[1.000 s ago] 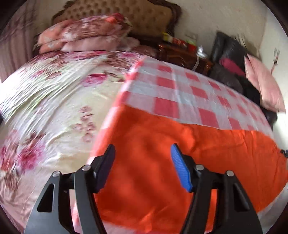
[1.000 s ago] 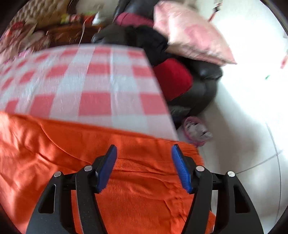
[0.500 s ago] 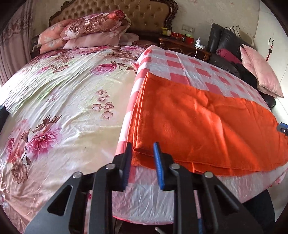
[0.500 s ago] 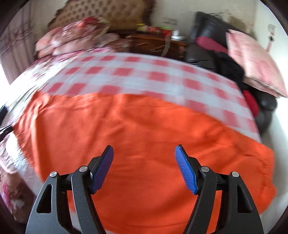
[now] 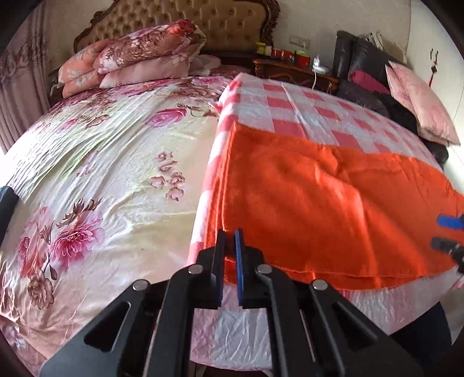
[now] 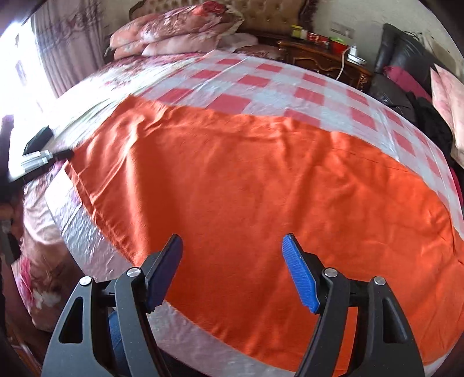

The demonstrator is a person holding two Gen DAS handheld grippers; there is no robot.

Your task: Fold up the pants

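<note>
a pair of bright orange pants [image 5: 319, 203] lies spread flat across a pink-and-white checked cloth [image 5: 290, 101], which covers the near right part of a large bed. the pants are folded in layers, with stacked edges visible along the side nearest the cameras.

the left gripper [image 5: 230, 255] sits at the near left corner of the pants. its two fingers are pressed almost together, pinching the corner edge of the orange fabric between them. one of its fingers has a blue pad [image 5: 238, 261].

the right gripper [image 6: 232, 269] hangs above the near edge of the pants, toward the middle of the garment. its fingers are spread wide apart, with orange fabric visible in the gap below them; whether they touch the cloth cannot be told. in the left wrist view, the right gripper appears blurred at the far right edge, over the pants.

to the left of the checked cloth, the bed is covered with a shiny floral bedspread [image 5: 101, 174] in cream and pink. folded floral quilts [image 5: 139, 61] are stacked at the head of the bed, in front of a tufted headboard [image 5: 203, 20]. a dark wooden nightstand [image 5: 293, 72] stands beside the bed, holding small red and green items. a pink pillow [image 5: 420, 107] rests on dark furniture at the far right.
</note>
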